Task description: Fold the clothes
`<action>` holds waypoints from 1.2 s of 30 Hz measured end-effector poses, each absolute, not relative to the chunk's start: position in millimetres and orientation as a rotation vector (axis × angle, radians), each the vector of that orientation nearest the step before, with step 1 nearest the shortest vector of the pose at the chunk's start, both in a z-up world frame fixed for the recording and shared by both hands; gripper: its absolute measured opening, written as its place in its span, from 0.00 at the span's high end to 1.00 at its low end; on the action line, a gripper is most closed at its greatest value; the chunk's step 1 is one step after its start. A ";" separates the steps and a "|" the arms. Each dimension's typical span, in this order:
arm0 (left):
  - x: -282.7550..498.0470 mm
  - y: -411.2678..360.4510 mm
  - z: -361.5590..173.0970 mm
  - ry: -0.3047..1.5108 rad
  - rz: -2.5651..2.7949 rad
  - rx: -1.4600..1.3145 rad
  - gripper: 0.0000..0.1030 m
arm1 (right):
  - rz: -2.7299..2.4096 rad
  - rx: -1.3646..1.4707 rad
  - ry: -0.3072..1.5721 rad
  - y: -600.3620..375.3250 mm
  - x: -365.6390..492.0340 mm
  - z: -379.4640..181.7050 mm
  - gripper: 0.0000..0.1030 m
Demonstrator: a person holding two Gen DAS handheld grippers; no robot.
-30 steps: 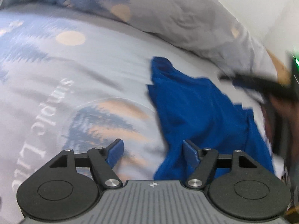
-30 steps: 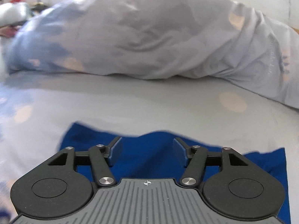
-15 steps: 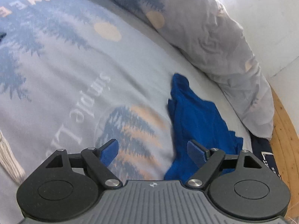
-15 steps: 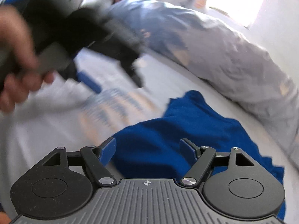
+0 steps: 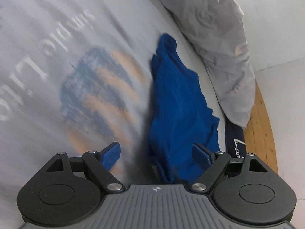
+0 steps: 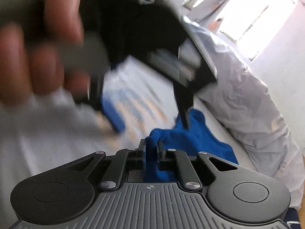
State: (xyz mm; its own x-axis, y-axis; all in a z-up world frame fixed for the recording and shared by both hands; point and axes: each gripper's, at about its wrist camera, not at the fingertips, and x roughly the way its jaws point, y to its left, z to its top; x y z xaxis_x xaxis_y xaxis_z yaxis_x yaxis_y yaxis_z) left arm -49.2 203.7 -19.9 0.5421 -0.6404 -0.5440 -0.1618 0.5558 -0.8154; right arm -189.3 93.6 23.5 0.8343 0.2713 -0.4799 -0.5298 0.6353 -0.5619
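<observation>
My right gripper (image 6: 152, 148): fingers pinched narrow on a bunched fold of the blue garment (image 6: 192, 139), soft knit, crumpled. My left gripper (image 5: 156, 155): fingers wide, straddling the garment's near end. Garment lies on the printed grey bedsheet (image 5: 57, 66). Rumpled duvet (image 5: 215, 38) beyond. Blurred hand (image 6: 38, 43) blocks my right view.

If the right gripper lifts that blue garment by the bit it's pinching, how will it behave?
Probably floppy: the blue garment lies crumpled on the bedsheet. It likely drapes and trails from the right gripper, which has bunched only a small fold. It seems light.
</observation>
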 end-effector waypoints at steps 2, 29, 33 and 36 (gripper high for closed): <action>-47.1 199.2 -25.9 0.988 -0.362 -0.999 0.13 | 0.476 -0.739 0.371 92.7 -191.4 31.4 0.90; -41.7 191.9 -33.4 0.986 -0.485 -1.155 0.87 | 0.411 -0.786 0.339 58.1 -203.4 20.6 0.30; -41.2 194.1 -32.5 0.967 -0.493 -1.185 0.88 | 0.332 -0.759 0.378 53.5 -175.3 8.8 0.32; -40.5 196.4 -32.7 0.953 -0.496 -1.207 0.88 | 0.254 -0.731 0.398 40.6 -156.5 1.2 0.32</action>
State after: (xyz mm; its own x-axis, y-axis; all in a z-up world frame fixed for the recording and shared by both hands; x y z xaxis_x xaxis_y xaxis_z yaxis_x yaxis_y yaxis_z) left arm -40.5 196.4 -32.7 0.5379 -0.7670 -0.3498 -0.1544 0.3183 -0.9353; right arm -156.5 40.6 1.2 0.8955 0.0871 -0.4365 -0.3598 0.7190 -0.5947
